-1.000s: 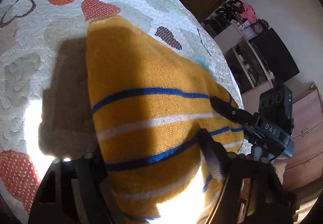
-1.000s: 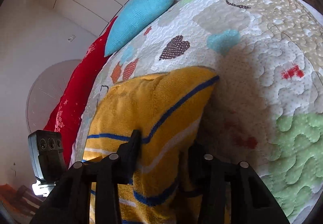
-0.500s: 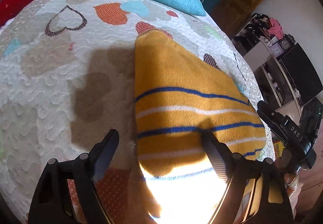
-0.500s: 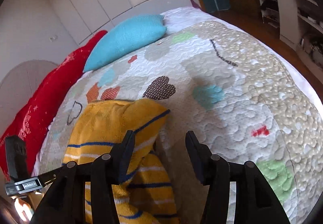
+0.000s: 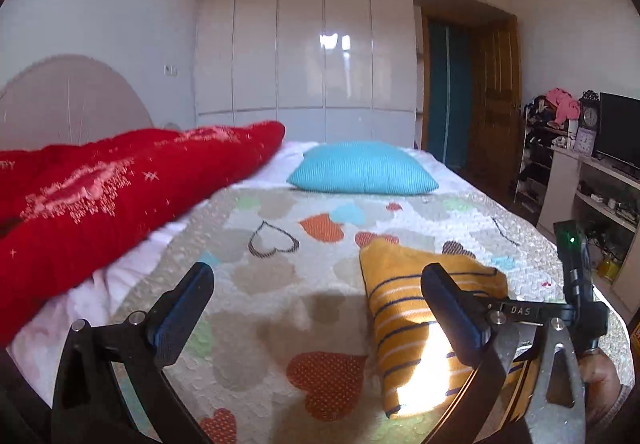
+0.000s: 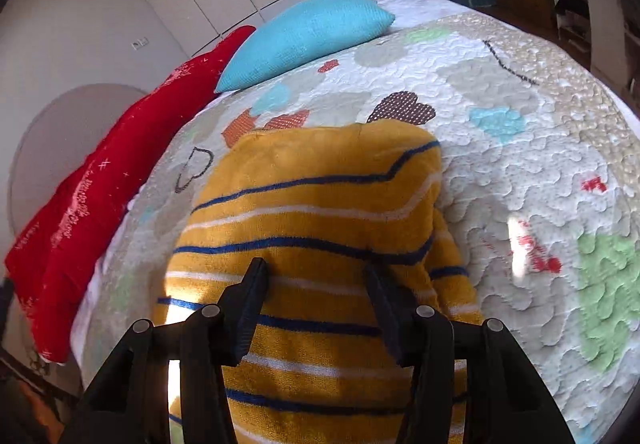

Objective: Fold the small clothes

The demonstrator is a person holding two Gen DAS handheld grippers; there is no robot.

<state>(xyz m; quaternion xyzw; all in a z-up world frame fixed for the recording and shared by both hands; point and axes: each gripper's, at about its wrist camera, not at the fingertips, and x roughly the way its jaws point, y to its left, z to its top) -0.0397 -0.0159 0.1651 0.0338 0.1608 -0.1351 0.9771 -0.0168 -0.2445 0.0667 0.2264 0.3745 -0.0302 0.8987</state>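
Note:
A mustard-yellow knitted sweater [image 6: 320,196] with blue and white stripes lies folded on the heart-patterned quilt [image 6: 520,148]. My right gripper [image 6: 314,268] hovers just over its near part, jaws apart, no cloth pinched. In the left wrist view the sweater [image 5: 400,308] lies low on the right. My left gripper [image 5: 316,270] is raised to the sweater's left. Its jaws are opening wide, with only quilt [image 5: 280,304] showing between them. Its right finger [image 5: 448,308] overlaps the sweater in the picture. The other gripper [image 5: 520,310] and a hand [image 5: 600,368] show at the right edge.
A turquoise cushion [image 5: 362,168] and a red blanket [image 5: 100,204] lie at the head of the bed. White wardrobes [image 5: 320,44] stand behind, with a wooden door [image 5: 492,96] and shelves with a TV [image 5: 620,132] on the right.
My left gripper let go of the sweater, opened wide, rose and tilted up toward the room. My right gripper released the fold, opened, and now sits over the sweater's near part.

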